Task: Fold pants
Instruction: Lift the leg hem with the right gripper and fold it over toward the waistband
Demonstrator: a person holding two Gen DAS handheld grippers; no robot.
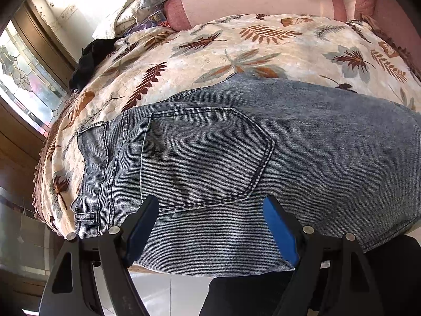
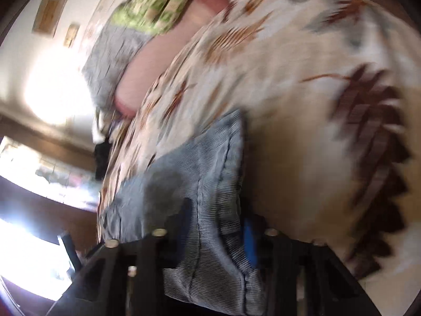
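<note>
Since the jeans (image 1: 236,158) are limp, heavy denim, grip seams below the pocket (image 1: 205,155); left gripper (image 1: 210,226) gapes, right gripper (image 2: 215,239) pinches denim.

Faded blue jeans (image 1: 236,158) lie flat on a leaf-patterned bedspread (image 1: 210,44), back pocket (image 1: 205,155) facing up. The left gripper (image 1: 210,208) hovers just below the pocket, blue-padded jaws spread wide, nothing between them.

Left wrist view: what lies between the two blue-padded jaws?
Only faded blue denim pants, just below the back pocket; the left gripper stands open over them.
</note>
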